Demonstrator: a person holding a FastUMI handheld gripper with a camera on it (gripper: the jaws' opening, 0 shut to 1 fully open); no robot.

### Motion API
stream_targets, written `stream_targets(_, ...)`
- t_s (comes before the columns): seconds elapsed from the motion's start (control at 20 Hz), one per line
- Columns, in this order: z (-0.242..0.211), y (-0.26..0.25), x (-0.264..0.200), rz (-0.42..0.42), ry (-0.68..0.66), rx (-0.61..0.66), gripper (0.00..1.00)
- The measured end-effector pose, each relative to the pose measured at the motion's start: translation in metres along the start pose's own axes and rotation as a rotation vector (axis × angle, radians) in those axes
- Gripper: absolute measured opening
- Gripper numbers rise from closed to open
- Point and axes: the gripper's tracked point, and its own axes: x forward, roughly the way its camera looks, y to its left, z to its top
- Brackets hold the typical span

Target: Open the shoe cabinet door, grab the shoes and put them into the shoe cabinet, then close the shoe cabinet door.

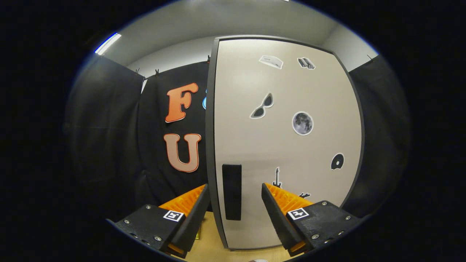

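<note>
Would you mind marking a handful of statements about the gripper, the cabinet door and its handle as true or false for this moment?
1. The gripper is open, its fingers spread apart. True.
2. The dark handle shows between the two fingers. True.
3. Both fingers are pressing on the handle. False: gaps show on each side of it, so nothing is gripped.
4. The cabinet door carries stickers, among them a moon sticker and a sunglasses sticker. True.
5. The handle sits near the top of the door. False: it sits low, by the edge nearest the black cloth wall.
6. A shoe is held in the gripper. False: the fingers hold nothing.
</note>
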Motion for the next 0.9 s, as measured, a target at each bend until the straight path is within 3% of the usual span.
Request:
stream_targets(0.3, -0.034, 0.006, 0.034, -0.033, 0.095, 0.033, 0.63)
stream_targets(0.55, -0.043, 0.003, 0.047, -0.087, 0.125, 0.042, 0.36)
stream_targets(0.75, -0.043, 0.003, 0.039, -0.076, 0.141, 0.054, 0.23)
stream_targets(0.9, -0.038, 0.006, 0.024, -0.037, 0.149, 0.057, 0.19)
